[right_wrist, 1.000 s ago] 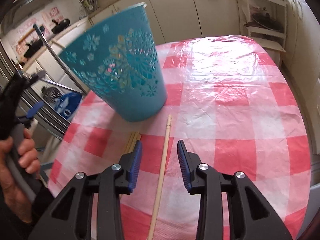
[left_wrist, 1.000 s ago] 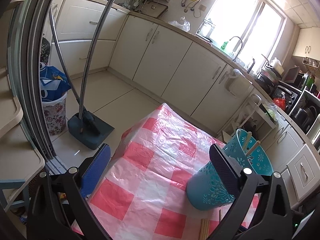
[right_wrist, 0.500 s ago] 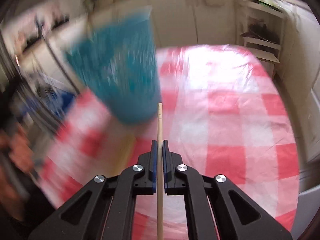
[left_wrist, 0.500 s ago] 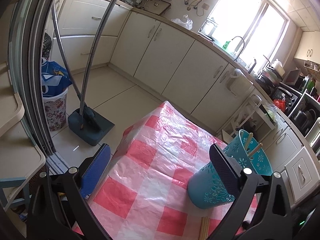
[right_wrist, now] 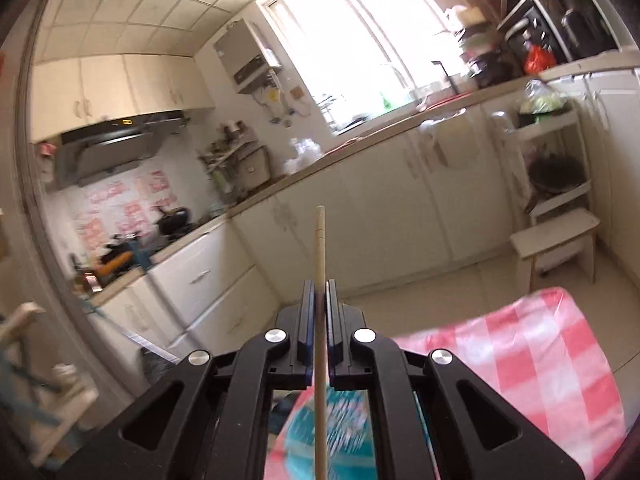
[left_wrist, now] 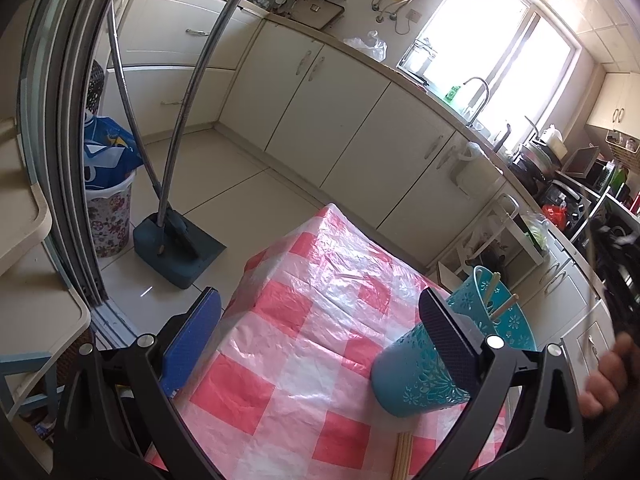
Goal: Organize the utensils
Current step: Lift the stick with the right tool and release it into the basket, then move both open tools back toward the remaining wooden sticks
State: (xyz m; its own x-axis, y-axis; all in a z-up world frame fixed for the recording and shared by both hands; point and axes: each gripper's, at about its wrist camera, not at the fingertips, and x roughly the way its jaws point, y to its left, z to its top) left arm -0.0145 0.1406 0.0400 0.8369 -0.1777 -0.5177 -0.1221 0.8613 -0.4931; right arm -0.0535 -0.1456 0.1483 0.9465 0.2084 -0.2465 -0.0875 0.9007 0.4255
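My right gripper [right_wrist: 319, 292] is shut on a wooden chopstick [right_wrist: 320, 248] and holds it high, pointing toward the kitchen counter. The teal perforated holder [right_wrist: 320, 428] shows blurred beneath it. In the left wrist view the teal holder [left_wrist: 416, 372] stands on the red-checked tablecloth [left_wrist: 304, 340] with two chopsticks [left_wrist: 498, 298] in it. My left gripper [left_wrist: 320, 320] is open and empty, its right finger in front of the holder. More chopsticks [left_wrist: 403, 456] lie on the cloth near the holder's base.
A dustpan and broom [left_wrist: 176, 240] and a floral bin [left_wrist: 108, 216] stand on the floor to the left. Cabinets [left_wrist: 344, 132] line the far wall. A small step stool [right_wrist: 556, 240] stands beyond the table. The other hand [left_wrist: 608, 376] shows at right.
My right gripper closed on the chopstick, lifted it off the cloth and tilted up, so it now looks across the kitchen. The left gripper has barely moved.
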